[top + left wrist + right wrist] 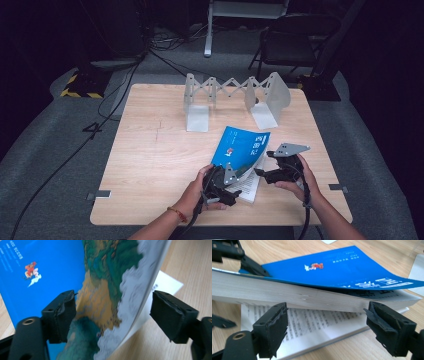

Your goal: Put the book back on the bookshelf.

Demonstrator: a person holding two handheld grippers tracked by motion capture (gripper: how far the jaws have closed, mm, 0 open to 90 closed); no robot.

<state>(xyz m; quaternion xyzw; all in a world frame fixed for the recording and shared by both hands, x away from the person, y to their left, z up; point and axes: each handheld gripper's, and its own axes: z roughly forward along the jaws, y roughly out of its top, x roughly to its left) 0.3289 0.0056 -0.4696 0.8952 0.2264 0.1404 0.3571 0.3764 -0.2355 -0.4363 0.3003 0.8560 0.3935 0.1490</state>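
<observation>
A thick book (240,147) with a blue cover lies partly open on the near right of the table. Its cover and a thick block of pages are raised off the lower printed pages (312,325). My left gripper (229,180) is open at the book's near-left corner, and the raised block (107,290) stands between its wide-apart jaws. The left jaw touches the cover. My right gripper (265,172) is open at the book's right edge. In the right gripper view (325,320) its jaws face the fore edge with nothing clamped.
A grey expanding book rack (235,92) stands at the back of the wooden table (150,160). Bare wood stretches across the table's left half. Beyond the far edge are a dark chair (295,40) and floor cables.
</observation>
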